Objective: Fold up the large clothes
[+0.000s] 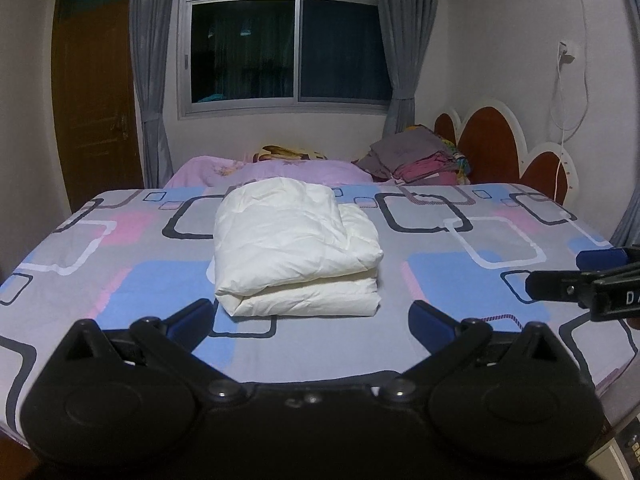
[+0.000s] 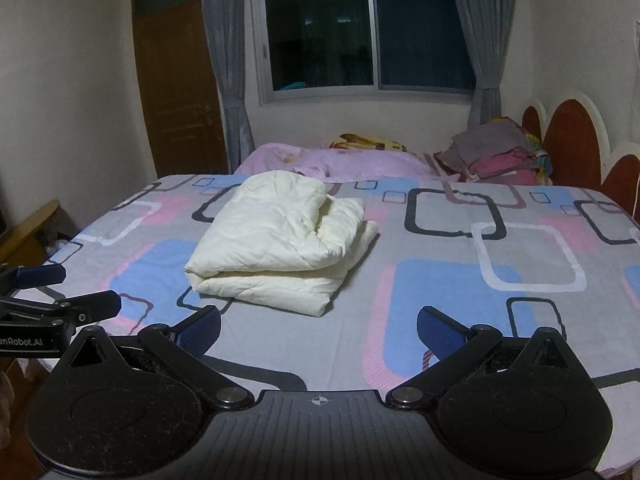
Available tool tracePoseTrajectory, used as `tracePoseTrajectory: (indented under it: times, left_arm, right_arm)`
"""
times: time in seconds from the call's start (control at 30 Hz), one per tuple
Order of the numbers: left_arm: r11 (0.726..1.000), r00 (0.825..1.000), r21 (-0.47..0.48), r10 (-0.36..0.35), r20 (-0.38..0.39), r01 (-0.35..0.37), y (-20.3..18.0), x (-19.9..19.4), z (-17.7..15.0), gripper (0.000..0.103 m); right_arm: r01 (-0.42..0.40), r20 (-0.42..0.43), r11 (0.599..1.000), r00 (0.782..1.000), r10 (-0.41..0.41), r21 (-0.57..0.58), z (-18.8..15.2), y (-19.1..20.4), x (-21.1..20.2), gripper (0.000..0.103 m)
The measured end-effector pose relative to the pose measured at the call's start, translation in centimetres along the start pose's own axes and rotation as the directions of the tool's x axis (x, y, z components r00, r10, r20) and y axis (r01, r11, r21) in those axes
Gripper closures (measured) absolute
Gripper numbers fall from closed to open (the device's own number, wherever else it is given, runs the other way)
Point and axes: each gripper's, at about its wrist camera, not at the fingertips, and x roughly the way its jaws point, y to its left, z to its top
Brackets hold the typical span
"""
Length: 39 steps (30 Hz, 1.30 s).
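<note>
Cream padded garment [image 1: 294,248], folded into a thick layered bundle, is shown lying on the patterned bedsheet [image 1: 460,248] just beyond both grippers. Nearest the cameras, the left gripper [image 1: 312,320] and right gripper [image 2: 320,328] are held above the near edge of the bed, fingers spread wide and gripping nothing. The folding is judged essentially complete; only tidying or setting aside appears left. Farther back, a pink pillow [image 1: 280,170] and a stack of folded clothes [image 1: 416,156] are seen beside the headboard [image 1: 492,140].
</note>
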Motion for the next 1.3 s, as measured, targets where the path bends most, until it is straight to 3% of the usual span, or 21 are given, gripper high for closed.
tracePoseTrajectory:
  times: [1.3]
  left_arm:
    - [0.999, 1.0, 0.04, -0.015, 0.0, 0.015, 0.71, 0.78, 0.44, 0.0]
  right_arm:
    - [-0.015, -0.004, 1.0, 1.0, 0.015, -0.011, 0.04, -0.6, 0.05, 0.0]
